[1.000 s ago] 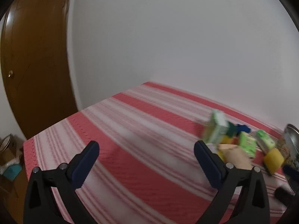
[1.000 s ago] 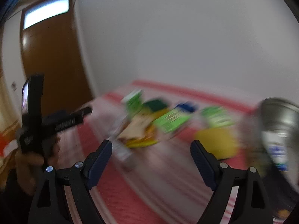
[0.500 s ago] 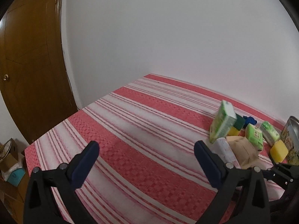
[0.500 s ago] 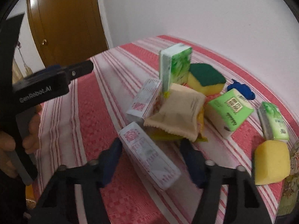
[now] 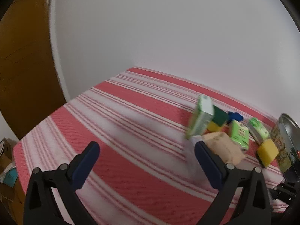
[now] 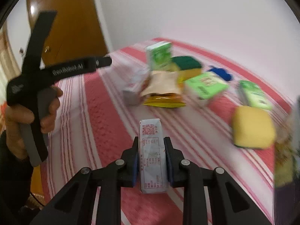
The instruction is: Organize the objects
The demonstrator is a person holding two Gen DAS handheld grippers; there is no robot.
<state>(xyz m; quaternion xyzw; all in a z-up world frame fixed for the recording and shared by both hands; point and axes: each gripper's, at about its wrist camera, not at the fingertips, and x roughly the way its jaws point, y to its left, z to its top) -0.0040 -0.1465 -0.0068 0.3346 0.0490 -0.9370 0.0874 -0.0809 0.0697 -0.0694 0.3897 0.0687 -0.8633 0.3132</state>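
My right gripper (image 6: 151,142) is shut on a white tissue pack with red print (image 6: 151,150), its pads pressing both long sides. Beyond it lies a cluster: a tan pouch (image 6: 162,83) on a yellow packet (image 6: 163,101), an upright green carton (image 6: 159,56), a green-and-yellow sponge (image 6: 186,65), two more green packs (image 6: 205,87) (image 6: 254,94) and a yellow sponge (image 6: 252,126). My left gripper (image 5: 146,150) stands open over the bare striped cloth, nothing between its fingers. The same cluster sits to its right, with the upright green carton (image 5: 201,120) and tan pouch (image 5: 224,148) nearest.
A red-and-white striped cloth (image 5: 116,131) covers the table against a white wall. A round metal tin (image 5: 286,142) stands at the right edge, with a small blue object (image 5: 235,116) behind the packs. A wooden door (image 5: 24,65) is at left. A hand (image 6: 28,116) holds the left gripper's handle.
My right gripper has shut on the white tissue pack, which was lying slanted between open jaws half a second ago. The left gripper's view shifted slightly; its jaws stayed open.
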